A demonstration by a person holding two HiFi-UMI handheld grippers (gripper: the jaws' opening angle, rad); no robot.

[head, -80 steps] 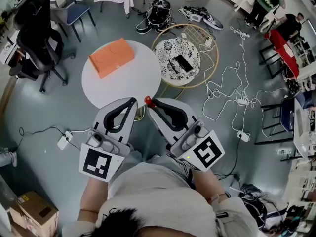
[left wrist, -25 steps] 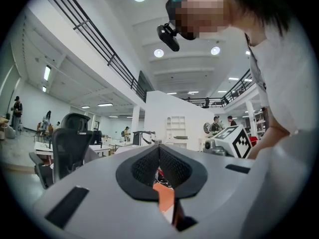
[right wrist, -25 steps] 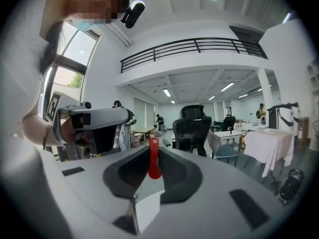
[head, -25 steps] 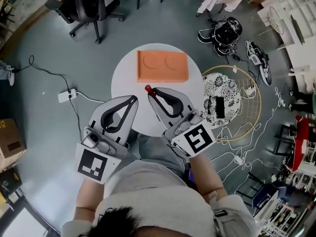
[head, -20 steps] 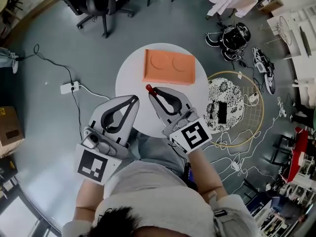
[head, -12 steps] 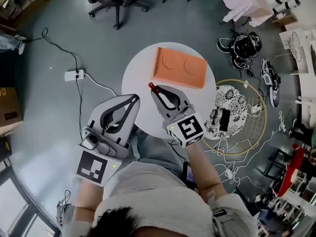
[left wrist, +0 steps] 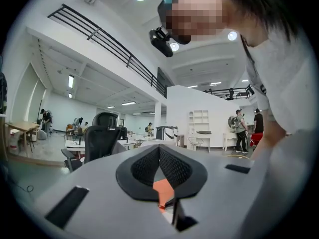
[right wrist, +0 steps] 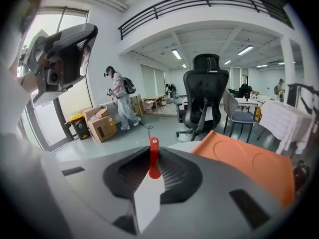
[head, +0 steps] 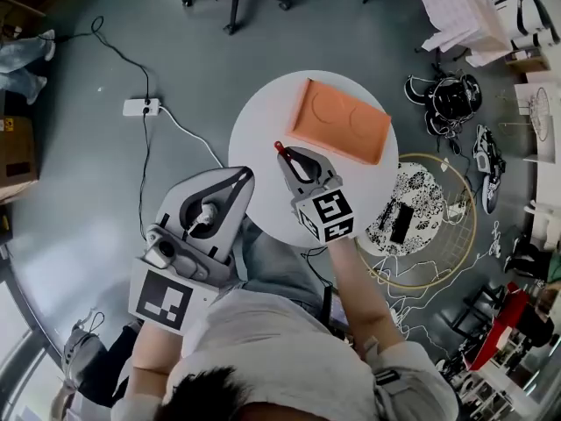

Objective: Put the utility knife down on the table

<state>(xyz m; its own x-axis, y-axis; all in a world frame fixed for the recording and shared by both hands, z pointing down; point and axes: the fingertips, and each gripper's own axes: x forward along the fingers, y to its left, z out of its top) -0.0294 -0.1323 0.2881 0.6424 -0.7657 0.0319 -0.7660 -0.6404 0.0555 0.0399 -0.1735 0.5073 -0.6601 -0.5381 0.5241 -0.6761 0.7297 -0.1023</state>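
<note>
My right gripper (head: 282, 151) reaches over the round white table (head: 260, 139), shut on the utility knife. The knife's red end (head: 280, 147) sticks out past the fingertips. In the right gripper view the knife (right wrist: 153, 163) shows a red tip and a white body clamped between the black pads. An orange tray (head: 340, 121) lies on the table's far half, just beyond the knife; it also shows in the right gripper view (right wrist: 249, 166). My left gripper (head: 244, 175) hangs shut and empty at the table's near-left edge, its jaws meeting in its own view (left wrist: 159, 147).
A power strip (head: 140, 106) with a cable lies on the floor to the left. A wire-rimmed patterned stool (head: 419, 210) stands right of the table. A black office chair (right wrist: 205, 96), cardboard boxes (right wrist: 99, 123) and a person (right wrist: 118, 98) are farther off.
My right gripper has pushed forward over the table with the knife still in it. The left gripper has stayed back. The head view has swung, shifting table and tray rightward.
</note>
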